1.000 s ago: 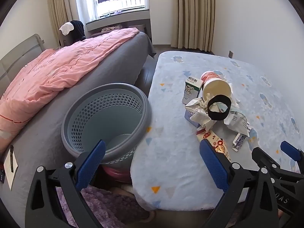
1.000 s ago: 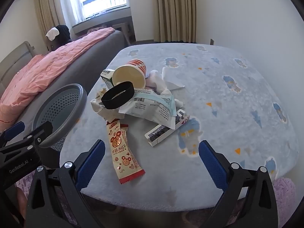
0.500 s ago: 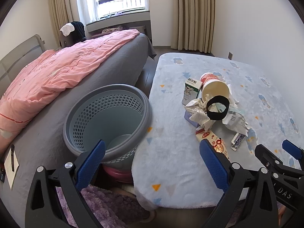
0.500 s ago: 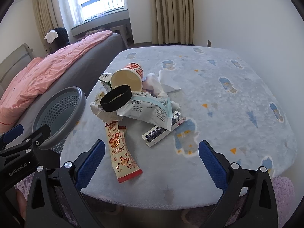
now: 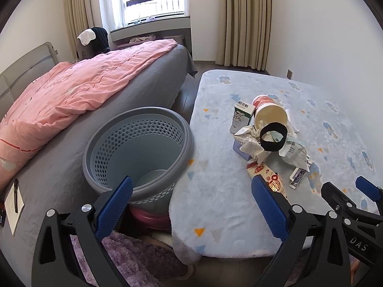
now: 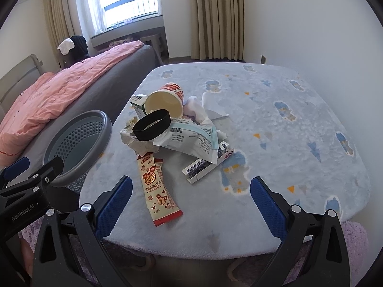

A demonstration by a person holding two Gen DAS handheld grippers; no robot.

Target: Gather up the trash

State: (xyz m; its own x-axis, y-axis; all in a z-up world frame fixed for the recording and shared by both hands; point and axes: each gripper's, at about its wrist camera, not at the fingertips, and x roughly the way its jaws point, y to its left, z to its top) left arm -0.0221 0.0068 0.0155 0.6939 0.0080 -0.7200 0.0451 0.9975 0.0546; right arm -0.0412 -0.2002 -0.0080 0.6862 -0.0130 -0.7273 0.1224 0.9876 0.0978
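Observation:
A pile of trash lies on the light blue table cover [image 6: 275, 157]: a tipped paper cup [image 6: 165, 101], a black ring [image 6: 151, 128], a white printed bag [image 6: 191, 142], a red and cream snack wrapper [image 6: 156, 186], a small flat box [image 6: 203, 167], a milk carton [image 5: 241, 116] and crumpled paper [image 5: 249, 141]. A grey perforated basket [image 5: 138, 150] stands left of the table. My left gripper [image 5: 191, 205] is open, over the gap between basket and table. My right gripper [image 6: 190, 205] is open and empty, short of the wrapper.
A bed with a pink quilt [image 5: 71, 91] and grey sheet lies left of the basket. A notepad with a pen [image 5: 13, 203] rests on the bed edge. A purple fluffy rug [image 5: 129, 258] covers the floor below. A wall runs along the table's right side.
Both grippers have drawn back and risen a little, so the trash pile and basket look smaller and farther. Nothing was picked up.

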